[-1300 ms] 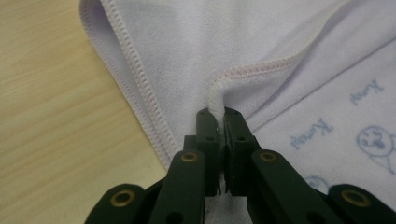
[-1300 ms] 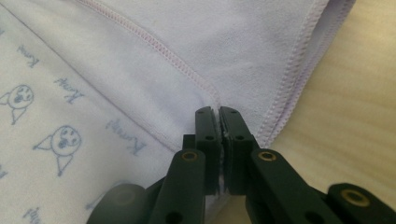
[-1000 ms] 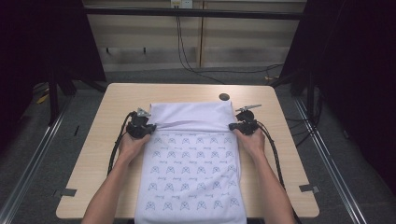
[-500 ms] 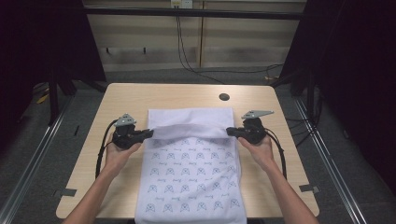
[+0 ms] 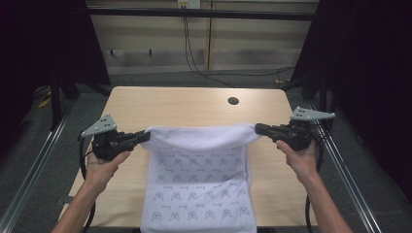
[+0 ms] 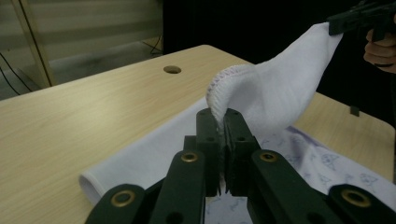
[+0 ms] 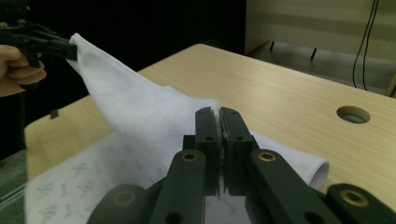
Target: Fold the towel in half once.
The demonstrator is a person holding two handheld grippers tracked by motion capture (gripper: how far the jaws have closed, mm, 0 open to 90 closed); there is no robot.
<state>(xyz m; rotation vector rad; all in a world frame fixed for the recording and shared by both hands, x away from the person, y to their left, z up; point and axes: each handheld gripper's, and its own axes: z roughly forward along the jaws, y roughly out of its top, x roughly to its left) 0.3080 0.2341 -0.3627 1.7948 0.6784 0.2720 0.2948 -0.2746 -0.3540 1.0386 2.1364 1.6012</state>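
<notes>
A light wooden table (image 5: 145,104) stands in a dim room with dark curtains at both sides and cables hanging against the far wall. From the high view, a white cloth printed with small blue motifs (image 5: 199,189) lies down the middle of the table and hangs over the near edge. Its far edge is lifted off the wood and stretched between 2 grippers. The left gripper (image 5: 144,136) pinches the far left corner, the right gripper (image 5: 259,128) the far right corner, and the raised edge sags slightly between them. A round cable hole (image 5: 233,101) sits in the tabletop beyond the cloth.

In the left gripper view, the 2 black jaws are closed tight on a stitched hem of the cloth (image 6: 261,93), which rises toward the right gripper (image 6: 332,25) at the upper right.

In the right gripper view, the jaws are clamped together on the cloth (image 7: 140,116), and the fabric slopes up to the left gripper (image 7: 70,50) at the upper left.
</notes>
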